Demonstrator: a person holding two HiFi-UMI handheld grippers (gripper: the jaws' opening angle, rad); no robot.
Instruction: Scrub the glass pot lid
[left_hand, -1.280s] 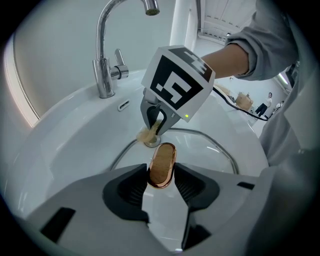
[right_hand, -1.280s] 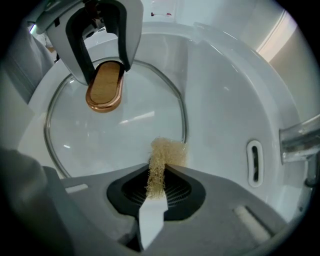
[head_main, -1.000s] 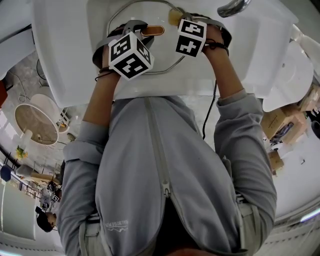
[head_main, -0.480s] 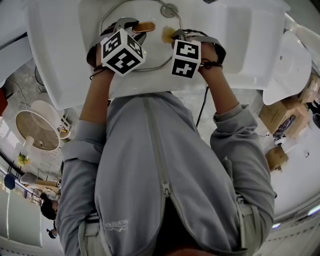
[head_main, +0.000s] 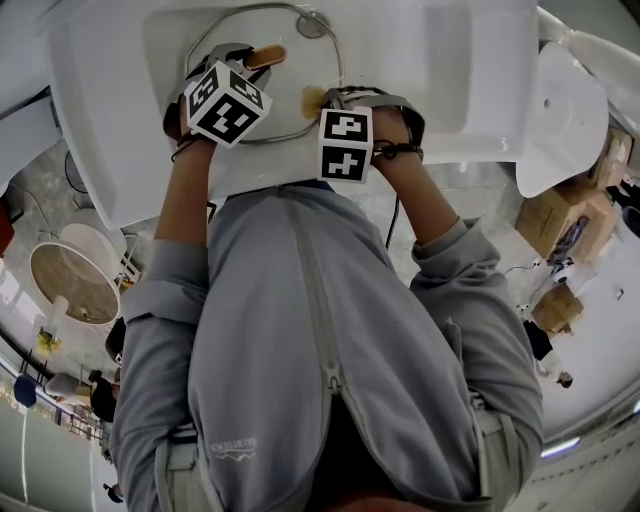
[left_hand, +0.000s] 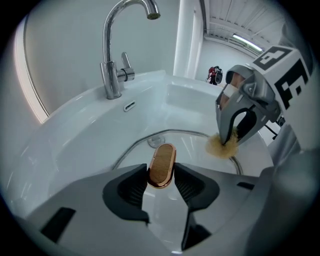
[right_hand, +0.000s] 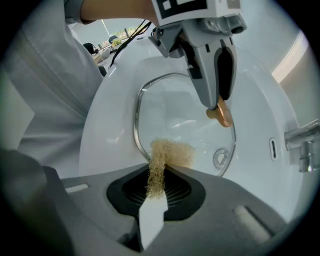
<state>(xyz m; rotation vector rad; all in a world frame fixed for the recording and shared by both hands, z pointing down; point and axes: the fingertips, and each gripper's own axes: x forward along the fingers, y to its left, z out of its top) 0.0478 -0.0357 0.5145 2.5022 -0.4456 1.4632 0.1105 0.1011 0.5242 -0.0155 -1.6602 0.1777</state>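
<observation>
Left gripper view: left claw (left_hand: 161, 175) pinching knob (left_hand: 162, 162) of glass pot lid (left_hand: 192, 147), flat in sink (left_hand: 75, 135) basin. Right claw (right_hand: 158, 186) clamped on scrub pad (right_hand: 175, 152) at lid rim. Step: scrubbing. Next, likely: sweep pad across glass.

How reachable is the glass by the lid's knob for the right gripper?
Probably yes: its scrubber sits at the rim with bare glass ahead; only the left gripper on the knob crowds it.

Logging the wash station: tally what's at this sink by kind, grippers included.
Glass pot lid: 1
Scrubbing pad: 1
Faucet: 1
Sink: 1
Grippers: 2, left gripper and right gripper
Total: 6
</observation>
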